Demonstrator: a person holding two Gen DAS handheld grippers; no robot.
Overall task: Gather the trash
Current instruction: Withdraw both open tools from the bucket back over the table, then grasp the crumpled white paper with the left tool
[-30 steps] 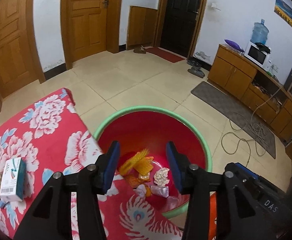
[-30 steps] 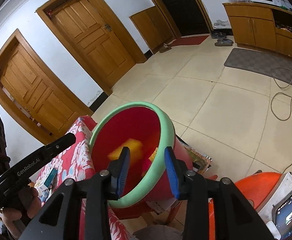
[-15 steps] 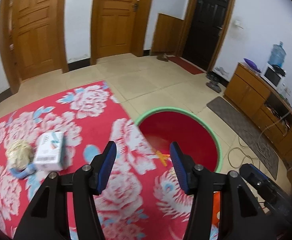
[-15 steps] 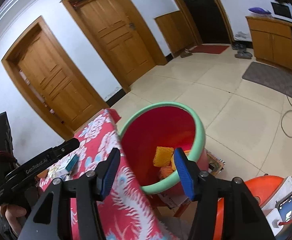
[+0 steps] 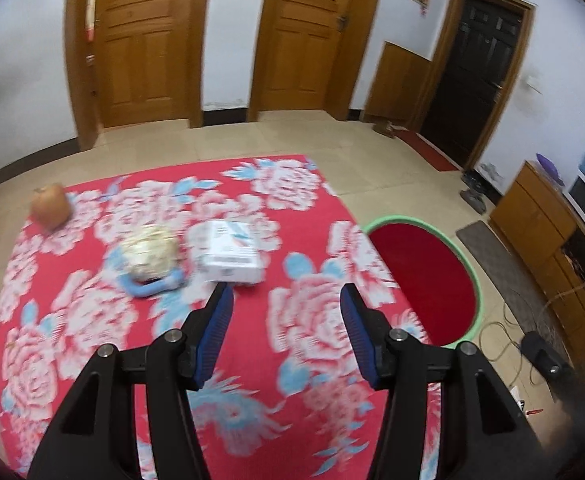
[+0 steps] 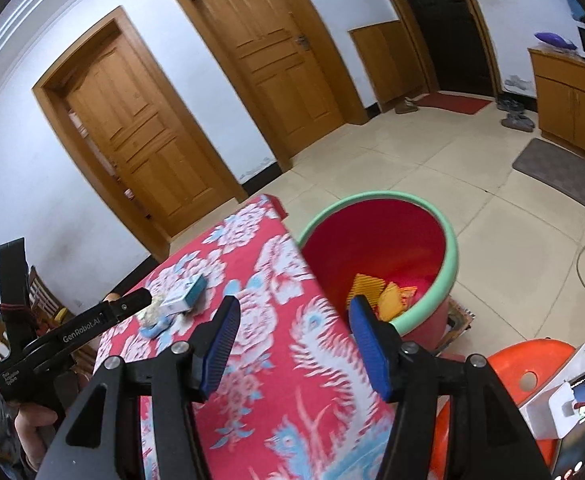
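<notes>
The white carton (image 5: pixel 230 256) lying on the floral tablecloth (image 5: pixel 92 320) just beyond the empty, parted left gripper (image 5: pixel 286 334) looks light and stiff (best pinched across its short sides), while the right gripper (image 6: pixel 292 346) hangs equally empty, parted, near the red bin (image 6: pixel 450 256).

even indoor light, soft shadows, strong fisheye bending with dark corners, motion blur across the floral cloth (image 5: pixel 92 320)
</notes>
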